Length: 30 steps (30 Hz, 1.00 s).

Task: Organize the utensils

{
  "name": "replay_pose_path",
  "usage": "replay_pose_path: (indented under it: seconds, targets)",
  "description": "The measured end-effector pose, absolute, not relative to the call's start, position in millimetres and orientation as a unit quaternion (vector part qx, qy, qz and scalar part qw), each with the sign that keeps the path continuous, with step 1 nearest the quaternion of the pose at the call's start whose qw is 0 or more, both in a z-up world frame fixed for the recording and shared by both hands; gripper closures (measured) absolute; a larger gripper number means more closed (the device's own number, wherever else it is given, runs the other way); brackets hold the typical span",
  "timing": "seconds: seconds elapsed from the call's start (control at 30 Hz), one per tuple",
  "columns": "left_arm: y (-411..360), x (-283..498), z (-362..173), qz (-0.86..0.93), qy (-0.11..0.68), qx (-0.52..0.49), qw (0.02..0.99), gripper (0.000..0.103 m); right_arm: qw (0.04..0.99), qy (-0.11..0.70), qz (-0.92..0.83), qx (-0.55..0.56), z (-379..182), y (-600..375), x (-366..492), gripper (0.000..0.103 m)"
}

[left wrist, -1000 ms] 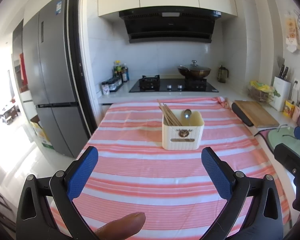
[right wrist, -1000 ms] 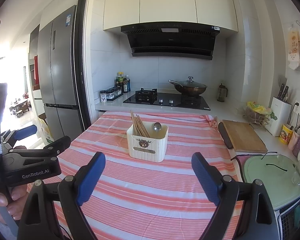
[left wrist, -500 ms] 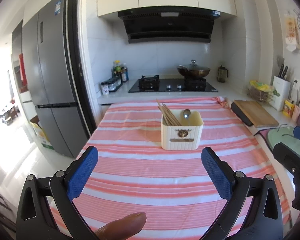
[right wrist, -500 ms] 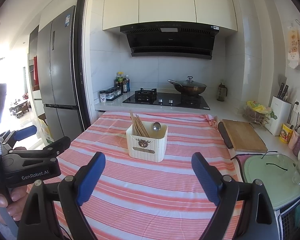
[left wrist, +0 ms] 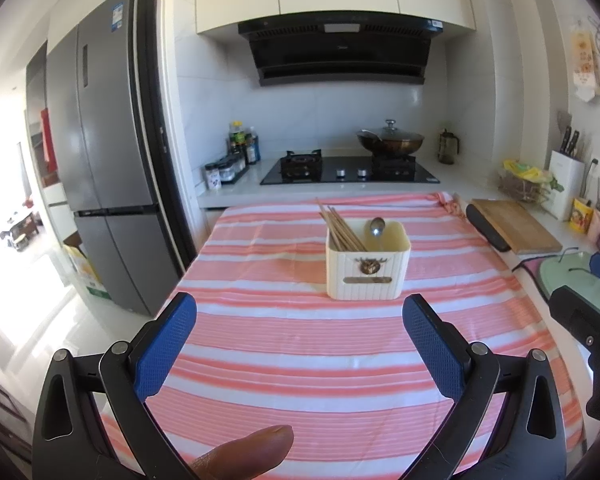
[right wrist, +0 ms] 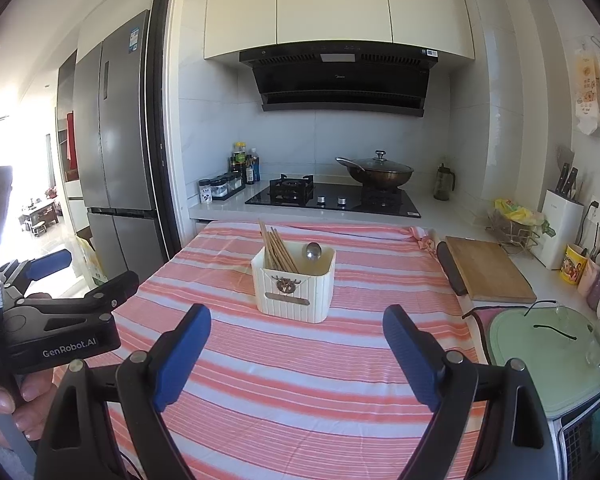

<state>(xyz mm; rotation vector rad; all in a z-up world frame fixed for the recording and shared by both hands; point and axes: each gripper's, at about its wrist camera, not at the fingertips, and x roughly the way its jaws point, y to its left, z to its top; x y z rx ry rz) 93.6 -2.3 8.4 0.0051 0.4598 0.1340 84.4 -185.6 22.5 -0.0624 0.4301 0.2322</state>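
A cream utensil holder (left wrist: 367,266) stands mid-table on the pink striped cloth (left wrist: 300,344); it also shows in the right wrist view (right wrist: 294,283). Wooden chopsticks (left wrist: 340,230) lean in its left part and a metal spoon (left wrist: 377,227) stands in its right part. They show in the right wrist view too, chopsticks (right wrist: 278,250) and spoon (right wrist: 313,251). My left gripper (left wrist: 300,338) is open and empty, near the table's front edge. My right gripper (right wrist: 298,350) is open and empty, to the right of the left one.
A wooden cutting board (right wrist: 486,270) lies at the table's right. A green glass lid (right wrist: 548,356) sits at the near right. A stove with a lidded wok (right wrist: 376,172), condiment bottles (right wrist: 242,166) and a knife block (right wrist: 560,220) line the back counter. A fridge (right wrist: 116,152) stands left.
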Motion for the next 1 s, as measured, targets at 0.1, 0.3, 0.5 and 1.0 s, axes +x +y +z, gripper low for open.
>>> replay_pose_path:
  seconds: [0.1, 0.3, 0.5, 1.0]
  targets:
    - [-2.0, 94.5, 8.5, 0.066, 0.228, 0.003, 0.971, 0.0, 0.97, 0.212, 0.113, -0.031, 23.8, -186.5, 84.3, 0.013]
    - [-1.7, 94.7, 8.5, 0.067, 0.228, 0.001, 0.971, 0.0, 0.97, 0.213, 0.113, -0.032, 24.1, -187.5, 85.7, 0.013]
    - [-0.9, 96.5, 8.0, 0.065, 0.231, 0.002, 0.971, 0.0, 0.97, 0.214, 0.113, -0.032, 23.5, -187.2, 87.1, 0.013]
    - [-2.2, 100.9, 5.1, 0.062, 0.236, 0.004, 0.97, 0.0, 0.968, 0.219, 0.116, -0.032, 18.2, -188.8, 90.5, 0.013]
